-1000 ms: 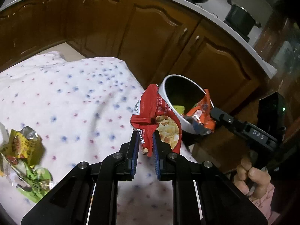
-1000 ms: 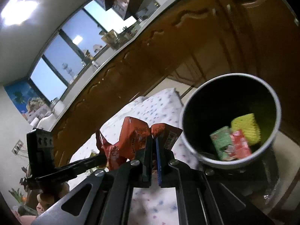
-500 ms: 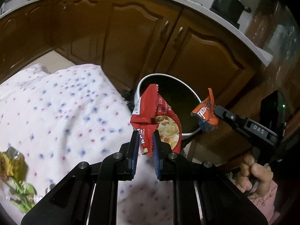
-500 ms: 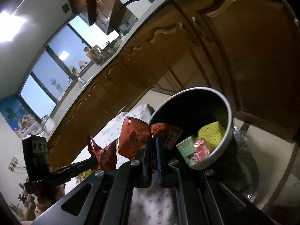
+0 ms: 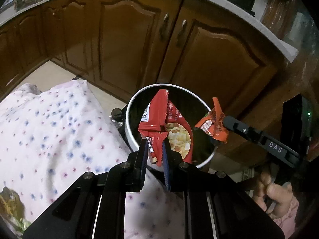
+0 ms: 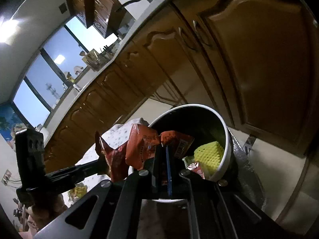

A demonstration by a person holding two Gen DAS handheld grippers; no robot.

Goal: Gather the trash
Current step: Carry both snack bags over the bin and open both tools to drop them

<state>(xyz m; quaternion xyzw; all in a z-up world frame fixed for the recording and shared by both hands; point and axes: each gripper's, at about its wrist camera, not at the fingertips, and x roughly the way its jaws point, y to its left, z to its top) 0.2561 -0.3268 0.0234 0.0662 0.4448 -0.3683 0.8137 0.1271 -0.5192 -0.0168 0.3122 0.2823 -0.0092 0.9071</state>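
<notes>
Brown kitchen cabinets back the scene. Left gripper is clamped on a red snack wrapper, right gripper on an orange wrapper; both hang over the white-rimmed bin beside the dotted cloth, seemingly poised for dropping in.

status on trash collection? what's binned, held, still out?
Done: the bin already holds a yellow foam net and a red-green wrapper. In hand: the left gripper is shut on a red snack bag in front of the bin's mouth; the right gripper is shut on an orange wrapper near the rim. Neither is released. Left: yellow-green wrappers lie on the spotted cloth.
</notes>
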